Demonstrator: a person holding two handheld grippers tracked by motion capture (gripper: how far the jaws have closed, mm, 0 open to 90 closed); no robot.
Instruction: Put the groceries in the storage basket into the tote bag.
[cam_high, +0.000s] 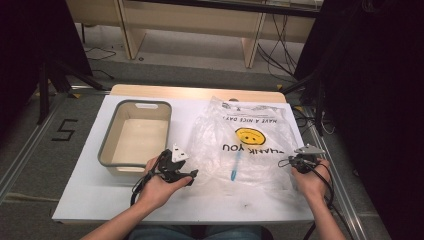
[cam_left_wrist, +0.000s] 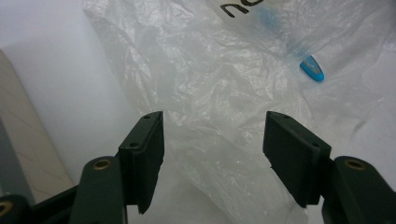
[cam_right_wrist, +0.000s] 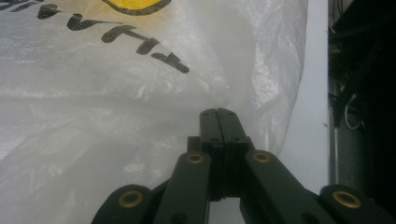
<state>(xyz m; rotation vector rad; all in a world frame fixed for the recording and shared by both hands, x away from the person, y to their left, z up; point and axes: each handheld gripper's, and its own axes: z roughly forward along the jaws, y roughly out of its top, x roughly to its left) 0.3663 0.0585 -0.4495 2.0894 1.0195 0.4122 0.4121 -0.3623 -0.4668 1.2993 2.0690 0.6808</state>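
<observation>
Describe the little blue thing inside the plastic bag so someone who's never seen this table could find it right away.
Start at the white table and find the clear plastic bag printed with a yellow smiley, right of the grey-rimmed bin. Below the smiley, near the bag's middle, lies a slim blue item seen through the plastic. It is the only blue object there; what it is cannot be told.

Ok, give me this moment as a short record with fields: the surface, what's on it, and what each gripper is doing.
surface: white table
bin: grey-rimmed beige bin, on the table's left half, nothing visible inside
bag: clear plastic bag with a yellow smiley and THANK YOU print, lying crumpled right of the bin
inside bag: blue pen-like item, seen through the plastic
left gripper: open, jaws wide apart at the bag's left edge, plastic between them
right gripper: jaws together at the bag's right edge; whether plastic is pinched cannot be told
</observation>
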